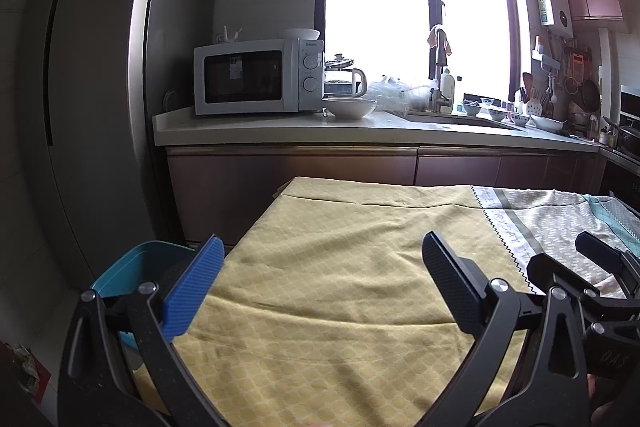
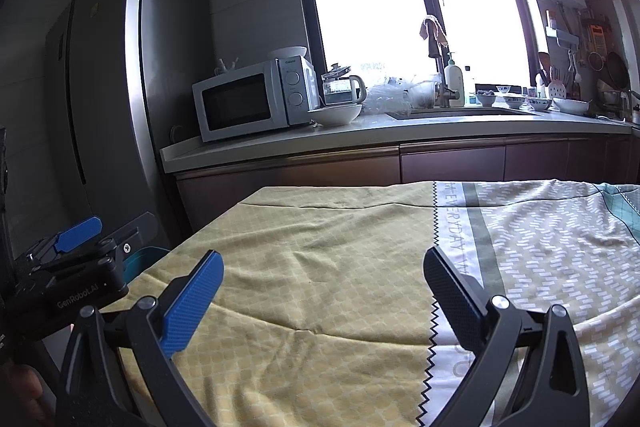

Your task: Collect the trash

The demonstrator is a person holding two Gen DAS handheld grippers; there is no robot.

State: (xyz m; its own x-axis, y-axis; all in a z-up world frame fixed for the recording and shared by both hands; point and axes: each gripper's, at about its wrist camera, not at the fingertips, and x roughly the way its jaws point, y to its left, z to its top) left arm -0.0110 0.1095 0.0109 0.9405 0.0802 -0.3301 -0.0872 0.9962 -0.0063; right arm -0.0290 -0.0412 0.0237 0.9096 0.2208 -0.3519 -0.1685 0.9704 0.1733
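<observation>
My left gripper (image 1: 322, 283) is open and empty above the yellow half of a cloth-covered table (image 1: 340, 267). My right gripper (image 2: 324, 291) is open and empty above the same table (image 2: 320, 247), near where the yellow cloth meets a grey patterned strip. A teal bin (image 1: 132, 271) stands on the floor at the table's left edge, partly hidden by my left finger; a sliver of the bin shows in the right wrist view (image 2: 140, 259). Each gripper shows at the edge of the other's view. No loose trash shows on the cloth.
A kitchen counter (image 1: 360, 135) runs behind the table with a white microwave (image 1: 256, 79), a white bowl (image 1: 348, 107), a kettle, plastic bags, a sink and dishes. A tall grey fridge (image 1: 92, 87) stands at the left. Crumpled paper (image 1: 24, 363) lies on the floor at lower left.
</observation>
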